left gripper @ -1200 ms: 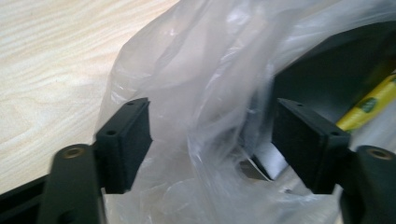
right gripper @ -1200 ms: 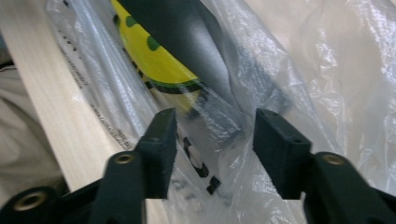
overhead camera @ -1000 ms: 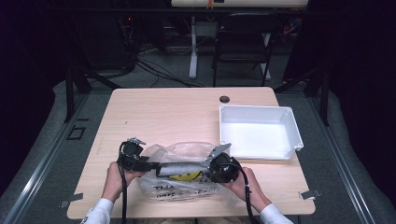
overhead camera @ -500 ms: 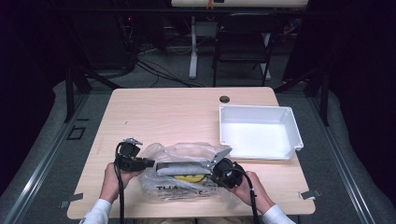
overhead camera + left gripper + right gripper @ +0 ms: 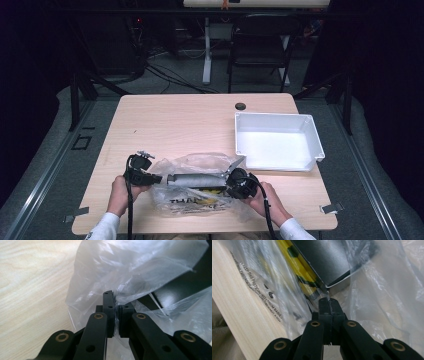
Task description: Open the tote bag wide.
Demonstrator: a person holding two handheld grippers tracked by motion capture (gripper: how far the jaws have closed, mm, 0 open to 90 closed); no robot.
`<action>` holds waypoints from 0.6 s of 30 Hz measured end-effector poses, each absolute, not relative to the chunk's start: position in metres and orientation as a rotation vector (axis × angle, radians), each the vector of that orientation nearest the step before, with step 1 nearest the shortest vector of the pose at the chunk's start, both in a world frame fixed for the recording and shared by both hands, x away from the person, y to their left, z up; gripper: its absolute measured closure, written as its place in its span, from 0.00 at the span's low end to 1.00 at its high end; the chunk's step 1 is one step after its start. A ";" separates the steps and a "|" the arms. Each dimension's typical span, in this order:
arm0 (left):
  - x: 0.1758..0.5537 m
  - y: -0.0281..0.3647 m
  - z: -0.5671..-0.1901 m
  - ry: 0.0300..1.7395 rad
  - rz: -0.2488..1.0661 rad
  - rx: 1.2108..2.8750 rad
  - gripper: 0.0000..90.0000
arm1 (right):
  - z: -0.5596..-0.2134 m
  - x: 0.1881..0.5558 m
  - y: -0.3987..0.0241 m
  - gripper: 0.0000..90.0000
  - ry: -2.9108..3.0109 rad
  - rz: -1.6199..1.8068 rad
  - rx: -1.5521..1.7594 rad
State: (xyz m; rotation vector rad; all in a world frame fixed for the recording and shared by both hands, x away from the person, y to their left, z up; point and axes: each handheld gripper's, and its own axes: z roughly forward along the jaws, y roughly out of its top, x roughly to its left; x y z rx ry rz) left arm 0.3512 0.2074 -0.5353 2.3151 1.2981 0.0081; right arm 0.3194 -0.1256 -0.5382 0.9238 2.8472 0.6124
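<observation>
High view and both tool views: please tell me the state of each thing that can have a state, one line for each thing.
Plastic bag: lying on the table, pinched at both ends.
Grey box: inside the bag, lying flat.
Yellow item: inside the bag, beside the box.
White tray: empty, upright.
Left tool: shut on the bag's film.
Right tool: shut on the bag's film.

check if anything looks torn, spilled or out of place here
Nothing stands out. The clear plastic bag lies crumpled but seemingly intact on the table, its contents inside, pinched at opposite ends by the left gripper and right gripper. The white bin sits upright, empty.
</observation>
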 end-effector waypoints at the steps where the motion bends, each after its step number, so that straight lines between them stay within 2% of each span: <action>1: 0.352 0.207 -0.537 1.300 0.003 2.328 0.97 | -0.540 0.320 -0.126 1.00 2.850 0.619 0.930; 10: 0.358 0.212 -0.546 1.350 -0.030 2.323 0.97 | -0.540 0.323 -0.129 1.00 2.856 0.578 0.982; 15: 0.359 0.212 -0.546 1.356 0.001 2.334 0.94 | -0.538 0.325 -0.130 1.00 2.864 0.574 0.996; 16: 0.358 0.212 -0.545 1.349 0.005 2.342 0.93 | -0.537 0.324 -0.131 0.98 2.873 0.571 0.989; 18: 0.357 0.213 -0.541 1.334 0.005 2.327 0.86 | -0.533 0.322 -0.132 0.84 2.883 0.616 0.950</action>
